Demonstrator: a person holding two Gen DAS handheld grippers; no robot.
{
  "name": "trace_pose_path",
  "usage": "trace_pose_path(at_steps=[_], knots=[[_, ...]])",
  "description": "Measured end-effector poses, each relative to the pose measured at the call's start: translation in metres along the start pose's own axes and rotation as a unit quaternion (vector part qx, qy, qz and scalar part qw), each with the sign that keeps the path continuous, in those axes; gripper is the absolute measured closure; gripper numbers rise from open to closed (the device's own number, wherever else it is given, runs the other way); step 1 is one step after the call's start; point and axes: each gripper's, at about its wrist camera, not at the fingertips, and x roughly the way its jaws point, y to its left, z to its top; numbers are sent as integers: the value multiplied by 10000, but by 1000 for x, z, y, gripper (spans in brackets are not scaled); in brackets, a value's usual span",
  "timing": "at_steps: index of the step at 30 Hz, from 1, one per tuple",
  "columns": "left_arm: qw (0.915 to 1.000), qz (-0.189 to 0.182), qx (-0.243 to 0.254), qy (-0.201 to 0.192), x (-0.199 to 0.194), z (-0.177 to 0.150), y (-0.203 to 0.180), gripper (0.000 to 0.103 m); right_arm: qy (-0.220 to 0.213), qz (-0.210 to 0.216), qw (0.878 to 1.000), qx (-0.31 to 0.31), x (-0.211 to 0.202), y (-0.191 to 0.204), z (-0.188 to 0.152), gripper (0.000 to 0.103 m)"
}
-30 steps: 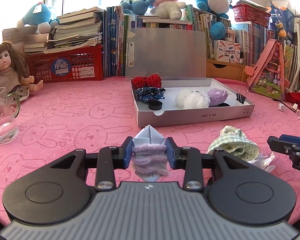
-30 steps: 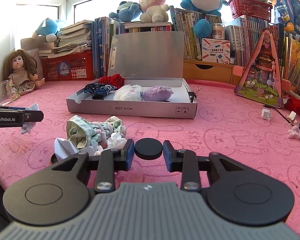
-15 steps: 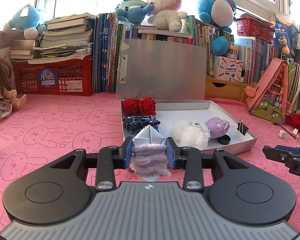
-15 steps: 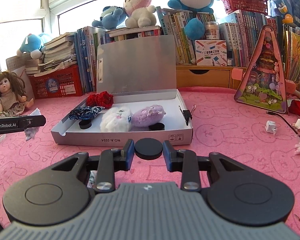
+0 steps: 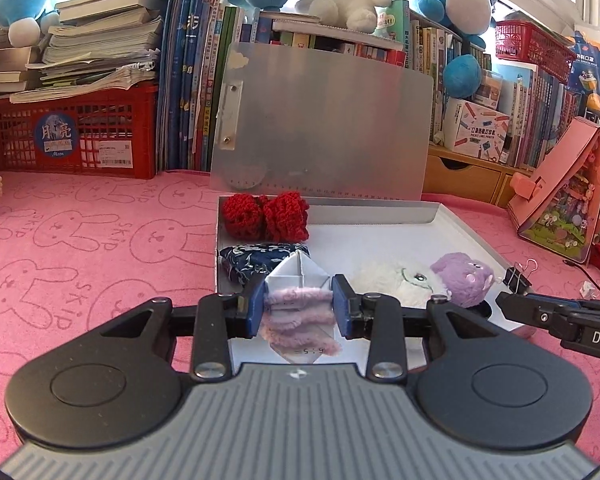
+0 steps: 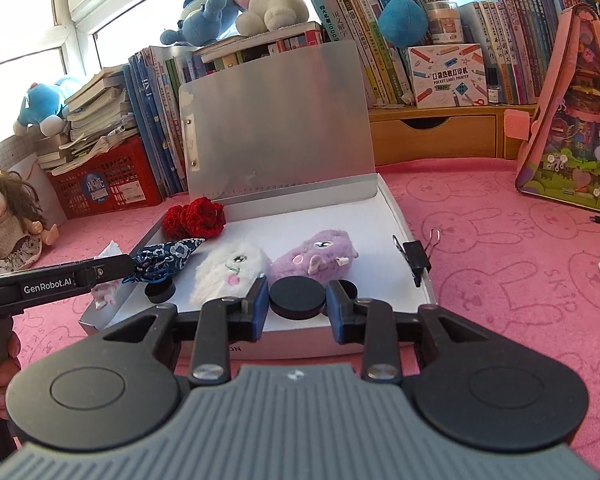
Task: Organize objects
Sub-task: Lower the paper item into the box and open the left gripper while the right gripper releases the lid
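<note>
My left gripper point(image 5: 299, 307) is shut on a folded paper boat wrapped in purple fuzzy wire point(image 5: 298, 312), held over the front left part of the open silver box point(image 5: 452, 216). My right gripper point(image 6: 297, 305) is shut on a black round disc point(image 6: 297, 298), held over the box's front edge point(image 6: 300, 346). In the box lie a red knitted piece point(image 6: 196, 216), a blue patterned cloth point(image 6: 164, 258), a white plush point(image 6: 230, 270), a purple plush point(image 6: 316, 254) and a small black disc point(image 6: 160, 291). The left gripper's arm point(image 6: 56, 280) shows at the left of the right wrist view.
The box lid point(image 5: 324, 128) stands upright behind it. A black binder clip point(image 6: 416, 258) sits on the box's right rim. A doll point(image 6: 10, 224), a red crate point(image 5: 72, 136), books and a pink toy house point(image 6: 576, 120) ring the pink mat point(image 5: 80, 248).
Both grippers moved forward and up from the mat toward the box and now hover over its front, each still holding its object. The cloth pile has left the views.
</note>
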Motion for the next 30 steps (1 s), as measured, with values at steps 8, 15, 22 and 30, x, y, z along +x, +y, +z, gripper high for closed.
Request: trace_pose_path(at_steps=[8,15,22,30], knots=[[9997,47,138,170,16,-9,-1,62,163,-66,9996,-216,24,9,-3,67],[9993,75,248,265,22,-13,-2,62,233,-88,9992,-308,31,14,-6,67],[9990,112,302,316,25,-15,-3,61,255,-85,9989,-395,33,17,-7,66],[9990,125,415,120,13,-15,-8,29,188,-109,9988,-441,30,19,-8,47]])
